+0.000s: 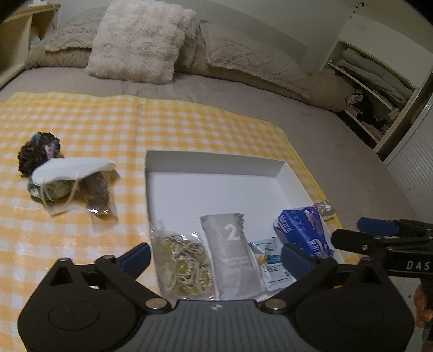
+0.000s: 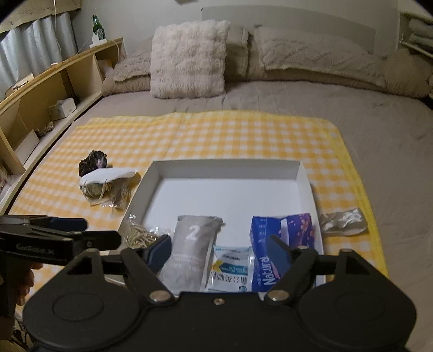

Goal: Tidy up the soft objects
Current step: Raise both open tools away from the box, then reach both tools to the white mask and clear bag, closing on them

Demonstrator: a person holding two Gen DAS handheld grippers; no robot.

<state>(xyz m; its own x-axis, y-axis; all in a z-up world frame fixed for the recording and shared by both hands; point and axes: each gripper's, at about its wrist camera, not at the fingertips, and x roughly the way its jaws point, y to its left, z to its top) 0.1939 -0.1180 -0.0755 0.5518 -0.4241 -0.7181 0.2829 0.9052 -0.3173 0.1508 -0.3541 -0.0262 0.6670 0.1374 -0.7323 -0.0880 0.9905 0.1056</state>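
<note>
1 white tray (image 2: 307, 176) on a yellow check cloth (image 2: 216, 135), cloth on a grey bed (image 2: 379, 140). In the tray, all along the near edge, 4 packets, left to right: 1 clear bag (image 1: 181, 265) w/ cord and green bits at the near-left corner, 1 grey pouch (image 2: 189, 251) marked "2", 1 small white-blue sachet (image 2: 230, 268), 1 blue-purple pack (image 2: 281, 232) marked "Natural". Far half of tray bare.

Outside the tray: 1 silver wrapper (image 2: 343, 219) on the cloth just right of it. Left of the tray, 1 small heap: 1 dark yarn ball (image 1: 38, 151) at the far end, 1 white mask (image 1: 73, 168) lying across the top, 1 light ball (image 1: 54, 189) under the mask, 1 brown packet (image 1: 100, 192) leaning beside, its near end toward the tray.

2 grippers, both above the tray's near edge, both tilted down. Left gripper (image 1: 215, 254) spread wide, nothing pinched; bag and pouch show below the gap. Right gripper (image 2: 219, 251) also spread, nothing between pads; pouch and sachet below it. Each shows side-on in the other's view.

Far end of bed: 1 fluffy cushion (image 2: 189, 59) in front of approx 4 beige pillows (image 2: 311, 54). 1 wood shelf (image 2: 54, 81) on the left w/ 1 green bottle (image 2: 95, 24).
</note>
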